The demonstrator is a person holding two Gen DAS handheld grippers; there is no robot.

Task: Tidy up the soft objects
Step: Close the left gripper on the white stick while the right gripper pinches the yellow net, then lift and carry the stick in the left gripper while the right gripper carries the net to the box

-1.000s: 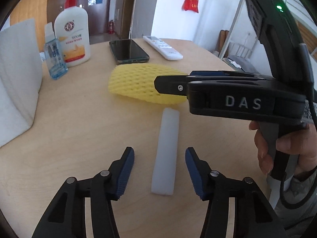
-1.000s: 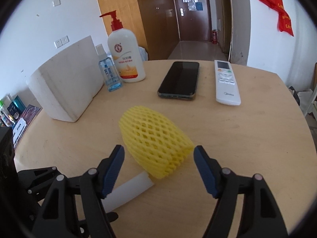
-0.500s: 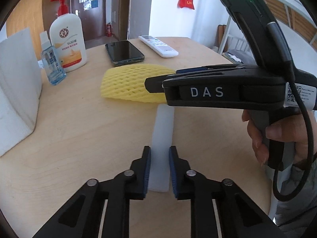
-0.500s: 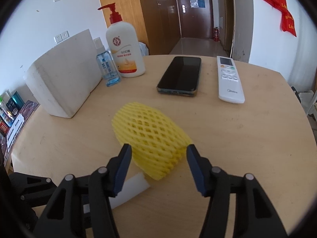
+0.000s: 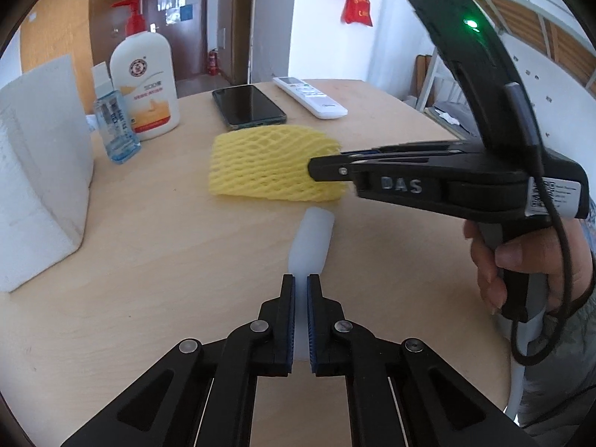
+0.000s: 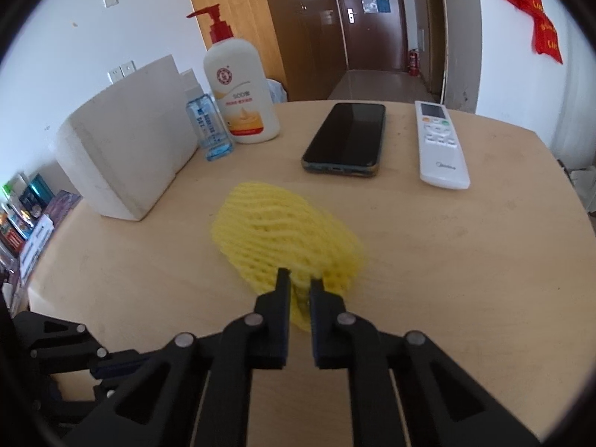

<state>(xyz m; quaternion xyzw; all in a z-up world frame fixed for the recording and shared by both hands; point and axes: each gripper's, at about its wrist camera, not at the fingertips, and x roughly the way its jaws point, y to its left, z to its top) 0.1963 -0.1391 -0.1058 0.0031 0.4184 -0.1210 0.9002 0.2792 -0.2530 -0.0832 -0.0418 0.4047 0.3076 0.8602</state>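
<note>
My left hand-held gripper pinches the near end of a pale, translucent foam strip; its long axis runs straight away from me across the tabletop. My right hand-held gripper is closing, squashing the near edge of a yellow foam net sleeve, which lies ahead, pointing up-left.

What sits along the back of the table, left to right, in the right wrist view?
White foam block → small clear blue bottle → pump lotion bottle → black phone → white remote.
</note>
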